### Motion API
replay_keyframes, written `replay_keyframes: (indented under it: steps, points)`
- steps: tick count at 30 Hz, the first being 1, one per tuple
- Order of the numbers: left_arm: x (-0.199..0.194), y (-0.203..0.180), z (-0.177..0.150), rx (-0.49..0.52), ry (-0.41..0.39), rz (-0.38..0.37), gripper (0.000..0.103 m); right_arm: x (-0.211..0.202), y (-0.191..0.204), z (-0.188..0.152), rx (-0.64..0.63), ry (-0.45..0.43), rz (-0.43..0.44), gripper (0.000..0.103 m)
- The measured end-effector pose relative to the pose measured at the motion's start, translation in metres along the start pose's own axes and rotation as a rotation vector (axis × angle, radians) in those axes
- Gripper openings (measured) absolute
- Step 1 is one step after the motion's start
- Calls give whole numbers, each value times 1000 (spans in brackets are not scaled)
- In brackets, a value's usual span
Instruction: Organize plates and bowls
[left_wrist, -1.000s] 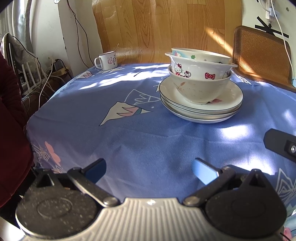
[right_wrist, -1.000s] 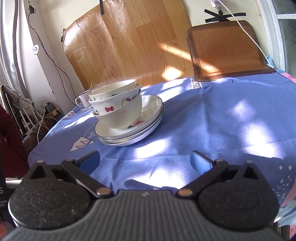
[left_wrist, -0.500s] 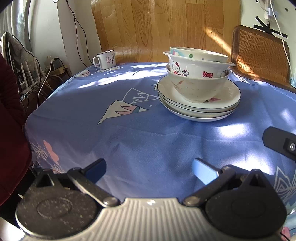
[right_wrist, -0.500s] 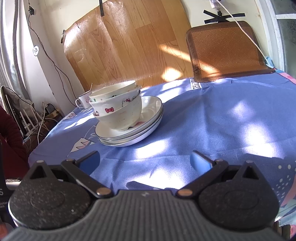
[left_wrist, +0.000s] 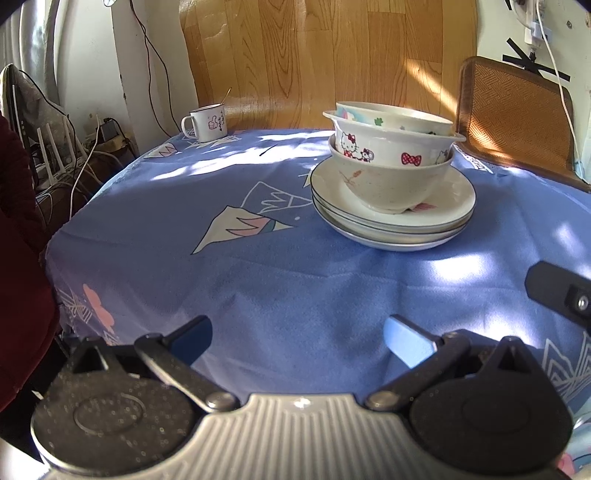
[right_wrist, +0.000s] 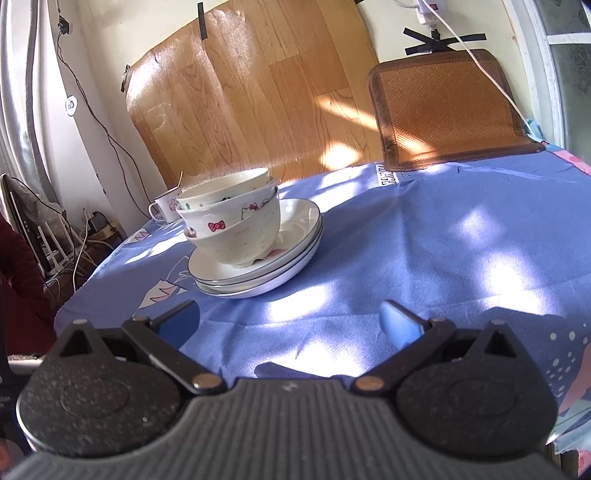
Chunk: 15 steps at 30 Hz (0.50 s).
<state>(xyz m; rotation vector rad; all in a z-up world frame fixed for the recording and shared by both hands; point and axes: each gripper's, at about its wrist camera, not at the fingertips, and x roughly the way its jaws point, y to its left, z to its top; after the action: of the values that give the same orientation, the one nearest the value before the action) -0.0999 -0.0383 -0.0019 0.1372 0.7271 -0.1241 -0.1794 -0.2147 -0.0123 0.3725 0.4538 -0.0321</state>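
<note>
The round table with the blue cloth (left_wrist: 258, 280) carries 1 pile: 3 white bowls nested in each other (left_wrist: 391, 155) sit on 3 white round plates with thin dark rims (left_wrist: 393, 221); the middle bowl has little cartoon cats and red bows on it; the pile stands toward the far side of the table, not at any edge.

The left gripper (left_wrist: 297, 338) hangs over the near edge of the table; its 2 blue fingers are spread wide apart and hold nothing; the pile lies ahead of it and a bit to the right. The right gripper (right_wrist: 290, 319) is also at the near edge, also spread wide and empty; from it the pile lies ahead and to the left (right_wrist: 255, 243). So the pile sits between the 2 grippers, well apart from both (I cannot tell which one is nearer).

The bowls and plates look already stacked, so the job may be nearly done; that is only my guess.

A small white metal mug with a spoon in it (left_wrist: 205, 123) stands at the far left edge of the table; a brown woven mat (right_wrist: 447, 110) leans behind the far right edge.
</note>
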Motion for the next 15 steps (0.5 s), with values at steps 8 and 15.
replay_keyframes:
  steps: [8, 15]
  points:
    - [1, 4, 3, -13, 4, 2, 103, -3, 1, 0, -3, -22, 5, 103]
    - [0, 4, 0, -13, 5, 4, 103, -7, 5, -2, -17, -52, 0, 103]
